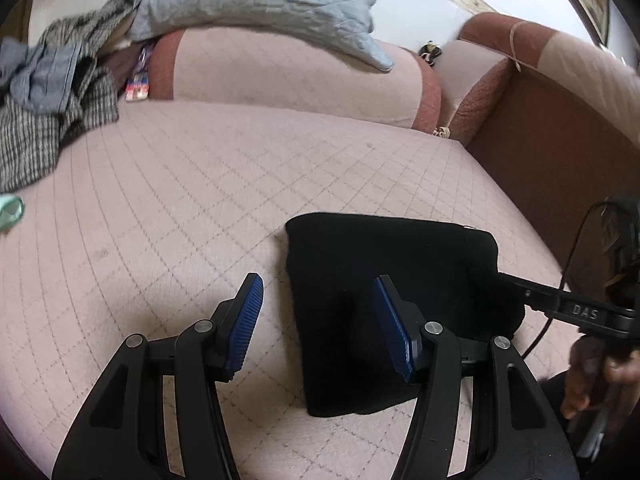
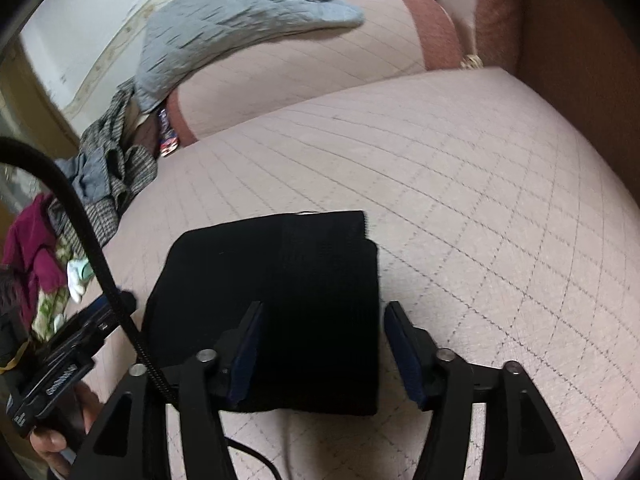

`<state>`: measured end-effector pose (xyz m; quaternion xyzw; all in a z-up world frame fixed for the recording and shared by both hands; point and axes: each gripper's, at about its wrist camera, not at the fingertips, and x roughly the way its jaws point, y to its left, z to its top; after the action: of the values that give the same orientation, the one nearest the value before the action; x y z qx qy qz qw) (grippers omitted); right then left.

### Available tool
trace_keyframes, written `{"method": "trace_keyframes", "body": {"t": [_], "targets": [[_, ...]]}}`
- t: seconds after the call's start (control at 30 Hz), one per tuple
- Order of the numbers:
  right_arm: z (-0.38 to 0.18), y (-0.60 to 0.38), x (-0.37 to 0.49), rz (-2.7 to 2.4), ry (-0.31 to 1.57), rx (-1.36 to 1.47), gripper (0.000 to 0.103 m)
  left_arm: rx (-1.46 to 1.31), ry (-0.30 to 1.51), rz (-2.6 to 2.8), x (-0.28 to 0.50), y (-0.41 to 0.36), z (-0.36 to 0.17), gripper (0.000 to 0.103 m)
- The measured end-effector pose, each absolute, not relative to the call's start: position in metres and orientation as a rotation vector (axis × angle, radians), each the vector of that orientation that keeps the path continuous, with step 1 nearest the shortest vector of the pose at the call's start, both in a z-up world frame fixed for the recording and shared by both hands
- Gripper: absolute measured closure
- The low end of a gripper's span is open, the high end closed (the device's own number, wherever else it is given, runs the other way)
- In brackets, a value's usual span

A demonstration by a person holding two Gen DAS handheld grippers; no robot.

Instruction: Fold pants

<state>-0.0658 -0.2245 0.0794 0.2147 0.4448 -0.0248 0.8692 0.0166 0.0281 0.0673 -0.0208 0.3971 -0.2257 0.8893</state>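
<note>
- the left gripper (image 1: 320,320) sits nearest in its own view, jaws apart with nothing between the blue pads; its right finger hangs over the left part of the black pants (image 1: 384,292), its left finger over bare sofa seat (image 1: 180,208).
- the right gripper (image 2: 322,344) also stands open, gripping nothing; its left finger is over the pants (image 2: 280,300) and its right finger just past their right edge.
- the pants lie folded into a compact black rectangle, flat on the quilted pink seat, near its front.
- a hand (image 1: 588,376) holds the right gripper's handle at the edge of the left view.
- farther back, a heap of checked and grey clothes (image 1: 52,112) lies at the seat's left.
- beyond it, a grey quilted cushion (image 1: 260,0) rests on the pink backrest.
</note>
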Motion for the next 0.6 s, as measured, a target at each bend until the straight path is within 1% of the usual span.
{"method": "trace_keyframes", "body": {"t": [0.03, 0.07, 0.1, 0.23, 0.3, 0.37, 0.43, 0.47, 0.53, 0.57, 0.6], "targets": [[0.076, -0.228, -0.065, -0.056, 0.935, 0.467, 0.04, -0.055, 0.834, -0.465, 0.018, 0.03, 0.066, 0.044], [0.073, -0.231, -0.063, -0.059, 0.94, 0.488, 0.04, -0.068, 0.847, -0.461, 0.02, 0.033, 0.064, 0.037], [0.069, -0.235, -0.061, -0.061, 0.948, 0.509, 0.039, -0.08, 0.858, -0.457, 0.022, 0.036, 0.062, 0.035], [0.054, -0.241, -0.055, -0.025, 0.972, 0.585, 0.037, -0.161, 0.939, -0.504, 0.03, 0.04, 0.048, 0.035], [0.05, -0.243, -0.054, -0.013, 0.972, 0.611, 0.031, -0.157, 0.987, -0.522, 0.034, 0.033, 0.039, 0.035], [0.045, -0.246, -0.052, 0.0, 0.971, 0.649, 0.029, -0.156, 1.004, -0.537, 0.036, 0.026, 0.034, 0.035], [0.044, -0.248, -0.052, 0.013, 0.959, 0.666, 0.027, -0.182, 1.027, -0.58, 0.039, 0.018, 0.029, 0.03], [0.042, -0.249, -0.052, 0.02, 0.957, 0.674, 0.022, -0.186, 1.051, -0.602, 0.041, 0.013, 0.025, 0.024], [0.039, -0.247, -0.051, 0.041, 0.949, 0.682, 0.017, -0.181, 1.084, -0.622, 0.043, 0.001, 0.016, 0.024], [0.039, -0.245, -0.049, 0.046, 0.949, 0.663, 0.016, -0.172, 1.064, -0.619, 0.042, -0.002, 0.016, 0.023], [0.04, -0.238, -0.046, 0.05, 0.956, 0.622, 0.02, -0.153, 1.053, -0.619, 0.041, -0.006, 0.018, 0.023]]}}
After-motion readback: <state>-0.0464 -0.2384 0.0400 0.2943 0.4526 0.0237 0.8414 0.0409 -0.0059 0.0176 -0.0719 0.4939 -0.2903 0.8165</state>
